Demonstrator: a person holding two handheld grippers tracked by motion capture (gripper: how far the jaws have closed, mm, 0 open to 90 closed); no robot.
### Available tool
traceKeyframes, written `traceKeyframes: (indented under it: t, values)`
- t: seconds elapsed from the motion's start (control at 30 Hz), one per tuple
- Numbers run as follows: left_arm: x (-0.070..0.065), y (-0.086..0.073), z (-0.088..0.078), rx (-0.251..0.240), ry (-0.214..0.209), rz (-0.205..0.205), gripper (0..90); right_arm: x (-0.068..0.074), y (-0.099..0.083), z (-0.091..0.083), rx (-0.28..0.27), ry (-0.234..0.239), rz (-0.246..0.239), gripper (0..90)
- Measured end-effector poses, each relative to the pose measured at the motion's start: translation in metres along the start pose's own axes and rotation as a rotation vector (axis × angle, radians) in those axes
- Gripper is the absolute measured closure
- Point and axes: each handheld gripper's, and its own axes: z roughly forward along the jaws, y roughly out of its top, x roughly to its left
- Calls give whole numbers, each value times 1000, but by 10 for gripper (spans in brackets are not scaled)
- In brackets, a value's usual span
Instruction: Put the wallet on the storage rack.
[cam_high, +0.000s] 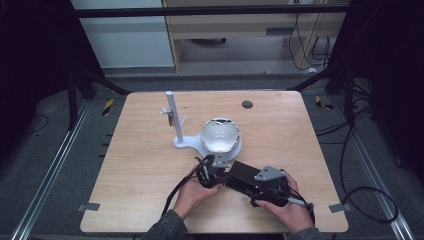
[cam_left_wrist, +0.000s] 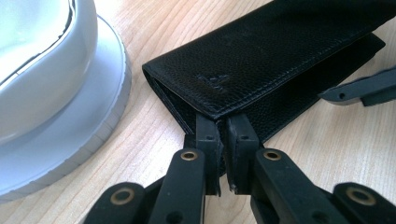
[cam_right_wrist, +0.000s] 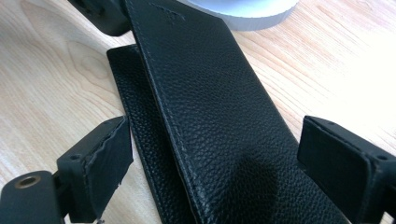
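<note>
A black leather wallet (cam_high: 243, 175) lies on the wooden table (cam_high: 150, 160) in front of a white stand. In the left gripper view the wallet (cam_left_wrist: 261, 60) is slightly agape at its near end, and my left gripper (cam_left_wrist: 224, 128) is shut on its edge there. In the right gripper view the wallet (cam_right_wrist: 210, 107) runs lengthwise between the jaws of my right gripper (cam_right_wrist: 215, 149), which is open, one jaw on each long side. From above, the left gripper (cam_high: 216, 171) sits at the wallet's left end and the right gripper (cam_high: 250, 184) at its right end.
Just behind the wallet stands a white stand (cam_high: 220, 137) with a round base, a domed white shell on it and a thin upright post (cam_high: 172, 115) at its left. Its base (cam_left_wrist: 70, 126) is close to the left gripper. A dark round hole (cam_high: 247, 104) marks the far tabletop.
</note>
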Motion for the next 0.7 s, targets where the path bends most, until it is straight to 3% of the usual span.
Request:
traceKeyframes:
  t: [0.27, 0.37, 0.7]
  values:
    - [0, 4, -2, 5, 3, 7, 841, -1, 1, 4, 33, -3, -1, 134]
    - [0, 6, -3, 3, 2, 6, 840, 0, 2, 5, 51, -15, -19, 145]
    - [0, 9, -4, -1, 6, 5, 836, -3, 3, 7, 76, -52, -8, 211]
